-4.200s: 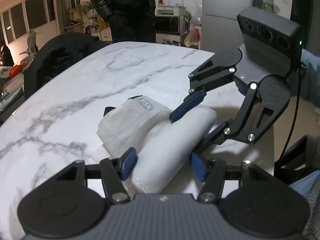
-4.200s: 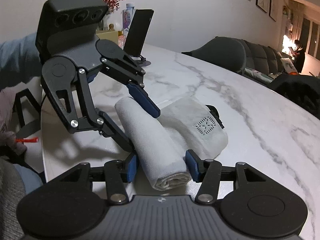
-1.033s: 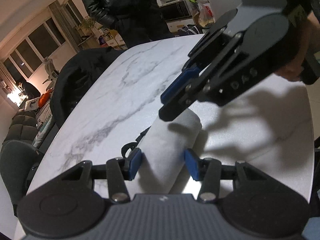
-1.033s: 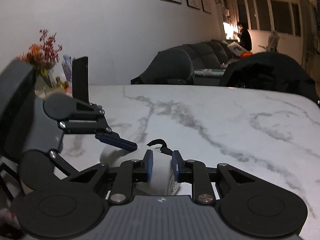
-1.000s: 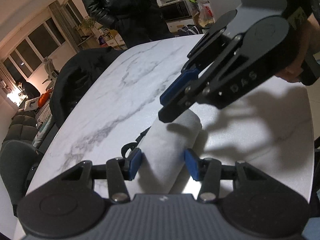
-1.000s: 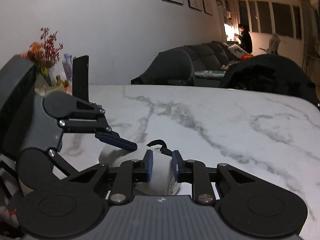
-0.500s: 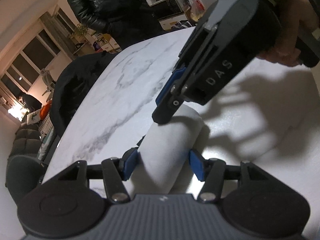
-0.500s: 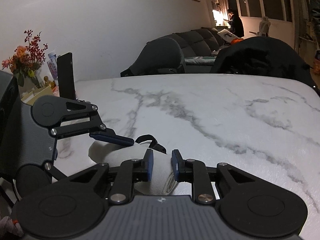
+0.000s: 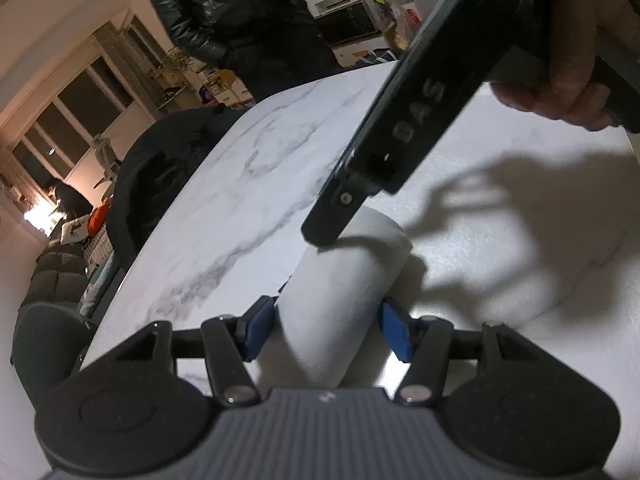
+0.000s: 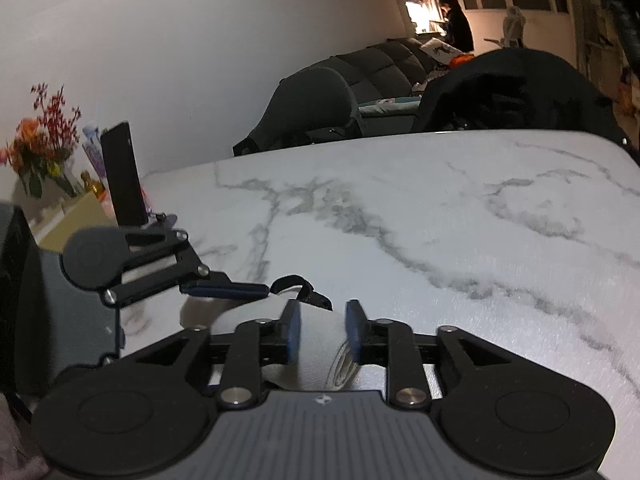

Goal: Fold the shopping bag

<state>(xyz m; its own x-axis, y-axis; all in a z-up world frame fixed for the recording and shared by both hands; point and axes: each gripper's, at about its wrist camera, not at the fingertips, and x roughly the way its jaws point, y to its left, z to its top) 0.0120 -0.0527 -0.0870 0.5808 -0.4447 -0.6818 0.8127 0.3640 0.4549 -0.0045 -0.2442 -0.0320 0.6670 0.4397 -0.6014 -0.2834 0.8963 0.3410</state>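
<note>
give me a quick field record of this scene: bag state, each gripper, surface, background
bag: white fabric shopping bag rolled into a cylinder, lying on the table, black strap poking out at one end
left gripper: fingers straddle the near end of the roll, contact unclear
right gripper: shut on the far end of the roll
surface: white marble-pattern table
background: person in black jacket beyond the table; dark tablet standing near red flowers

dim indoor light | hard shadows on table (image 9: 500, 208) | fisheye-warped edges | perhaps slight blur
</note>
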